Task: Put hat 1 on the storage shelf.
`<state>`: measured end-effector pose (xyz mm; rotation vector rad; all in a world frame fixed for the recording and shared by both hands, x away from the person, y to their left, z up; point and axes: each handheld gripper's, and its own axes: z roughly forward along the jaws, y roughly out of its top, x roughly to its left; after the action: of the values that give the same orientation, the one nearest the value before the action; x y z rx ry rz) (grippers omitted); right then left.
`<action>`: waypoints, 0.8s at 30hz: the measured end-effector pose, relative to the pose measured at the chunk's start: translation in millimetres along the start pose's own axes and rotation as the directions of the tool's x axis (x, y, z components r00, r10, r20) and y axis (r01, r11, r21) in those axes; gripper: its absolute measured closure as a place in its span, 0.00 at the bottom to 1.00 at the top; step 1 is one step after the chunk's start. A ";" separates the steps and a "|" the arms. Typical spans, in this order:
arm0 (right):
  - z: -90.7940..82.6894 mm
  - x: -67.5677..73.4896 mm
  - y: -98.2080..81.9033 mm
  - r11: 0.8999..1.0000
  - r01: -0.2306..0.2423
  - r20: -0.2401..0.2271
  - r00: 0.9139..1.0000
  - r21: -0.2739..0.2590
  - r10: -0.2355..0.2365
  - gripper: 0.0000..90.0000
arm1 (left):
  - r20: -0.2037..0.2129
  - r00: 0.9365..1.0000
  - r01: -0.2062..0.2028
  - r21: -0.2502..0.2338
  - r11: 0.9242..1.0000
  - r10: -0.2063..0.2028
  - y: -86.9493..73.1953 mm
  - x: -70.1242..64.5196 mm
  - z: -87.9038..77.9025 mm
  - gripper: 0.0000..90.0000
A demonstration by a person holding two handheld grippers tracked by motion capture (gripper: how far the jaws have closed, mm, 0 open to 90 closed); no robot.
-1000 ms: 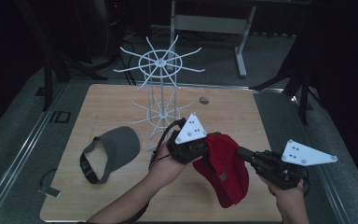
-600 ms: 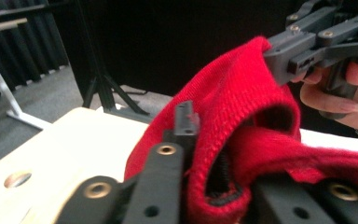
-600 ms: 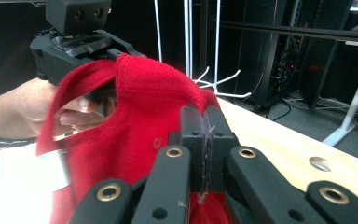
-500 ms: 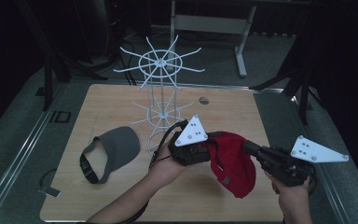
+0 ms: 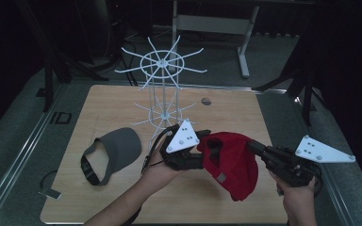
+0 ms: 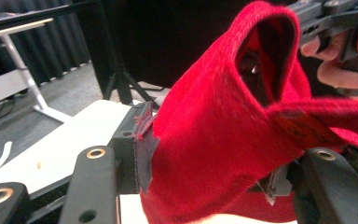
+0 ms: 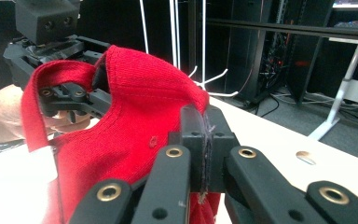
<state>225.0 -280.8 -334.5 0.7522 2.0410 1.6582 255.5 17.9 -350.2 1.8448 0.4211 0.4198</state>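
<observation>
A red cap (image 5: 231, 165) hangs above the wooden table (image 5: 245, 117), gripped by the left gripper (image 5: 202, 148) and right gripper (image 5: 253, 147), jaws clamped on its cloth. A grey visor (image 5: 115, 150) lies beside a white wire rack (image 5: 165, 89). Dark room, grey floor.

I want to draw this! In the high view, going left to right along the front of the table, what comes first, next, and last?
Grey visor → left tongs → red cap → right tongs.

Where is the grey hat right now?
In the high view, the grey visor lies flat on the table's left side, beside the white wire rack, left of the left tool.
</observation>
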 end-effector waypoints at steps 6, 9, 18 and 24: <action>-5.7 -3.3 1.9 1.000 -0.014 0.014 1.000 -0.018 0.014 0.99 | -0.033 0.999 0.024 -0.012 1.000 -0.024 -4.7 4.4 -11.6 0.51; -8.8 -6.0 2.6 0.999 -0.022 0.013 1.000 -0.029 0.023 0.99 | -0.049 0.998 0.032 -0.016 0.999 -0.033 -6.8 7.2 -17.4 0.51; -11.8 -14.0 8.6 0.998 -0.038 0.057 0.998 -0.041 0.040 0.99 | -0.066 0.997 0.045 -0.015 0.999 -0.046 -21.0 8.3 -32.7 0.51; -10.1 -20.5 14.0 0.998 -0.047 0.084 0.995 -0.050 0.051 0.99 | -0.069 0.996 0.063 0.009 0.998 -0.063 -42.1 6.9 -39.0 0.51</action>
<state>236.8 -299.3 -319.2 0.8485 1.9319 1.6662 239.4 65.8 -378.3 1.8270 0.5285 0.4397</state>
